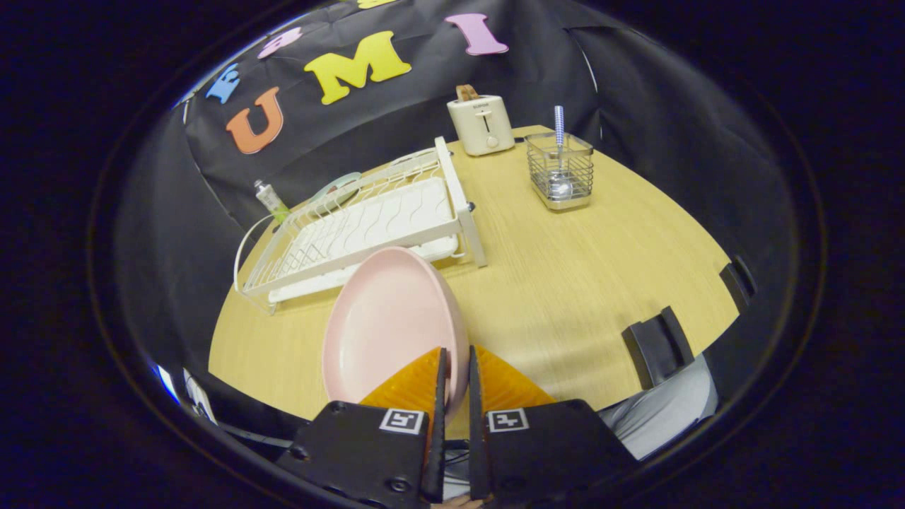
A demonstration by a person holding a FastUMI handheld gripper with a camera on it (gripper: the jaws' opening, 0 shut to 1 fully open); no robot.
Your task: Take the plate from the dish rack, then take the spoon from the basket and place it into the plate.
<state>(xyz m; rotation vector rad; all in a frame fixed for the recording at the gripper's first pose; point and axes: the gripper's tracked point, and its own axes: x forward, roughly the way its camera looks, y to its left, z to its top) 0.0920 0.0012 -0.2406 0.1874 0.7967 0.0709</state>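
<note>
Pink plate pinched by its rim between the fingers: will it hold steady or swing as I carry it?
The round pink plate looks rigid, so it shouldn't flex. The gripper is shut on one edge only, with the plate tilted up over the wooden table, so it may pivot. Its smooth surface looks slippery; move slowly.

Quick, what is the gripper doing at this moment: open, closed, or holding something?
Gripper: closed on the rim of the pink plate, holding it above the table, in front of the dish rack.
</note>
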